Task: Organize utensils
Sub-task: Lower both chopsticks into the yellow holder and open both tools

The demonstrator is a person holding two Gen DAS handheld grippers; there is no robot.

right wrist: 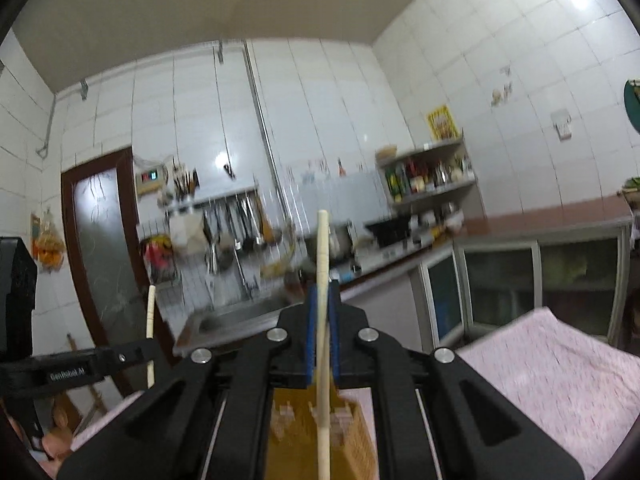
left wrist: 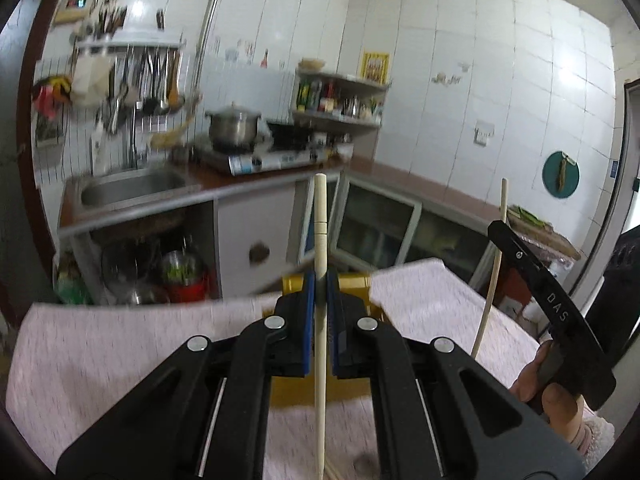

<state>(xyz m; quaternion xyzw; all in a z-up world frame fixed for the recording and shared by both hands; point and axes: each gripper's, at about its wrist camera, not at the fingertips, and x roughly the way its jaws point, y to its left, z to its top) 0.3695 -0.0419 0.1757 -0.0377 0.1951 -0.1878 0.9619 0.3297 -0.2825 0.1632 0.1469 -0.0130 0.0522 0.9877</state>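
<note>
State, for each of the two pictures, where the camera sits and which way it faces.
Left wrist: rides the left gripper, facing the sink; jaws shut on a chopstick; the right hand shows.
Right wrist: rides the right gripper, aimed higher at the tiled wall; jaws shut on another chopstick.
Both show the corner shelf.

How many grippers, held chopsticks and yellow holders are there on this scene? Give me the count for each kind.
Grippers: 2 (left gripper, right gripper)
Chopsticks held: 2 (left chopstick, right chopstick)
Yellow utensil holder: 1
Total: 5
</note>
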